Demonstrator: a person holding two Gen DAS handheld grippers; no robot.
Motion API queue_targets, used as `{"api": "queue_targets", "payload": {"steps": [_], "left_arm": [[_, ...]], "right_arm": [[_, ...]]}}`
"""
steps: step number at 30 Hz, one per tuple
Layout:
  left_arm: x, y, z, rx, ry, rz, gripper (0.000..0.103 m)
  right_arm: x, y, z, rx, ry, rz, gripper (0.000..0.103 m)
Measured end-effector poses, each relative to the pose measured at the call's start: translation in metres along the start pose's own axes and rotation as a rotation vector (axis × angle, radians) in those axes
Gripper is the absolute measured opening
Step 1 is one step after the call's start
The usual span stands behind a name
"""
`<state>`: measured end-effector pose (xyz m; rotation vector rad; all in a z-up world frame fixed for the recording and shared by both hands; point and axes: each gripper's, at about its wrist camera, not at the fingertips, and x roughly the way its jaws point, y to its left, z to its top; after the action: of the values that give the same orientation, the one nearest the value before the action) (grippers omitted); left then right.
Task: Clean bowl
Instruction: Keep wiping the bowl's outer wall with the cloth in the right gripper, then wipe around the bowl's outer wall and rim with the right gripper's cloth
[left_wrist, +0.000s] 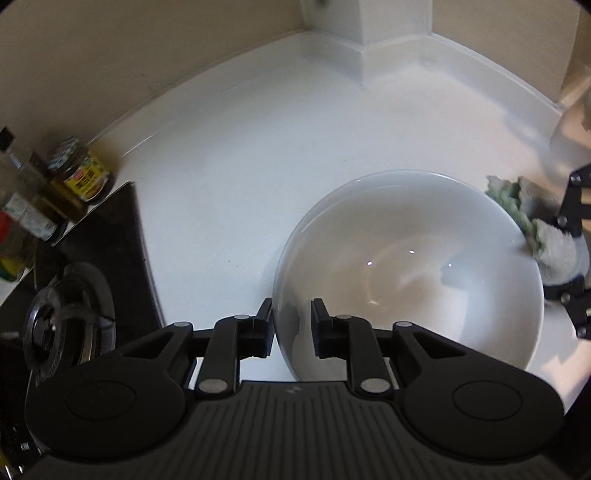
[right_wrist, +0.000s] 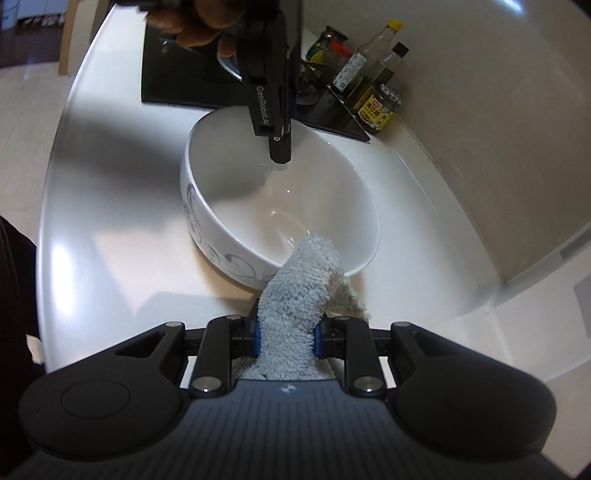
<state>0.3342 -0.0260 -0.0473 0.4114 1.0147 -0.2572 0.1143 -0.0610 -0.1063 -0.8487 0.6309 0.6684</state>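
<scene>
A white bowl with a blue-grey scroll pattern on its outside stands on the white counter. My left gripper straddles its rim, one finger inside and one outside, shut on the wall; in the right wrist view the left gripper comes down over the far rim. My right gripper is shut on a pale, fluffy cloth whose folded end lies over the near rim, reaching just inside the bowl. The left wrist view shows the cloth and the right gripper at the bowl's right edge.
A black cooktop with a burner lies left of the bowl. Jars and bottles stand at its back by the wall. A person's hand holds the left gripper. The counter curves away to its edge on the left.
</scene>
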Motion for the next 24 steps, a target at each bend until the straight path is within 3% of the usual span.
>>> {"api": "queue_targets", "payload": {"steps": [4, 7, 12, 14, 17, 22, 24], "left_arm": [[0.003, 0.005, 0.005, 0.117, -0.018, -0.008, 0.023], [0.007, 0.005, 0.013, 0.258, -0.048, -0.071, 0.023], [0.013, -0.007, 0.024, 0.461, -0.092, -0.137, 0.023], [0.016, -0.009, 0.029, 0.498, -0.108, -0.151, 0.023], [0.017, -0.01, 0.032, 0.469, -0.121, -0.17, 0.024], [0.005, 0.0, 0.018, 0.184, -0.052, -0.092, 0.024], [0.002, 0.003, 0.008, 0.113, -0.033, -0.093, 0.023]], "right_arm": [[-0.007, 0.019, 0.009, -0.026, -0.024, 0.044, 0.02], [-0.004, 0.026, 0.012, -0.023, -0.024, 0.076, 0.02], [0.012, 0.006, 0.005, 0.037, 0.056, 0.04, 0.02], [0.014, 0.0, 0.004, 0.026, 0.065, 0.029, 0.02], [0.016, -0.004, 0.001, 0.016, 0.082, 0.006, 0.02], [0.012, -0.005, 0.004, 0.084, 0.07, -0.039, 0.02], [0.01, -0.006, 0.005, 0.112, 0.066, -0.058, 0.02]]}}
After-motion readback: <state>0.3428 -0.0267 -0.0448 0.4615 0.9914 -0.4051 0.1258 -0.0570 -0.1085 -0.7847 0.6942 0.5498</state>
